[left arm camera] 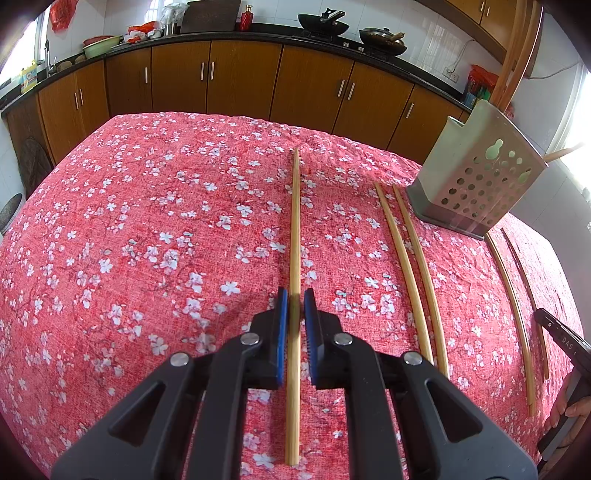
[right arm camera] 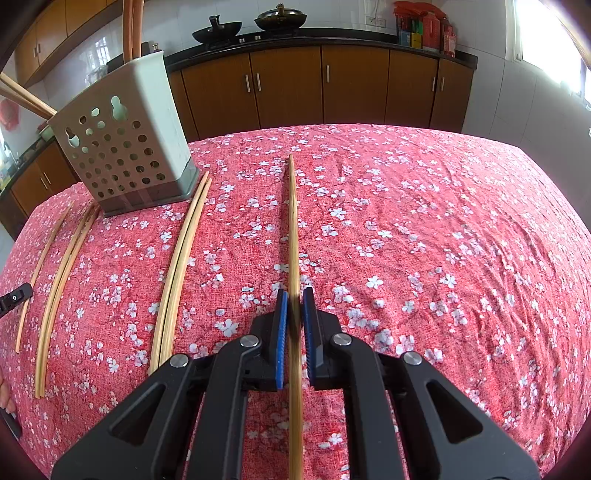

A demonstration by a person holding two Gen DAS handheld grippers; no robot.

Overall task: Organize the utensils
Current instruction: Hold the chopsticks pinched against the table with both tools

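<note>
A pale wooden chopstick (left arm camera: 295, 221) lies lengthwise on the red flowered tablecloth (left arm camera: 147, 240), and my left gripper (left arm camera: 295, 299) is shut on it with both blue pads against its sides. In the right wrist view my right gripper (right arm camera: 294, 295) is shut the same way on another chopstick (right arm camera: 292, 221). A grey perforated utensil holder (left arm camera: 472, 177) (right arm camera: 122, 147) stands between the two grippers with several chopsticks (right arm camera: 133, 26) upright in it. Two loose pairs (left arm camera: 406, 266) (right arm camera: 181, 266) (right arm camera: 62, 269) lie on the cloth beside the holder.
Brown kitchen cabinets (left arm camera: 240, 81) under a dark counter run behind the table, with woks (left arm camera: 325, 22) on the stove. A hand (left arm camera: 569, 406) shows at the right edge of the left wrist view. The table's far edge drops off just past the chopstick tips.
</note>
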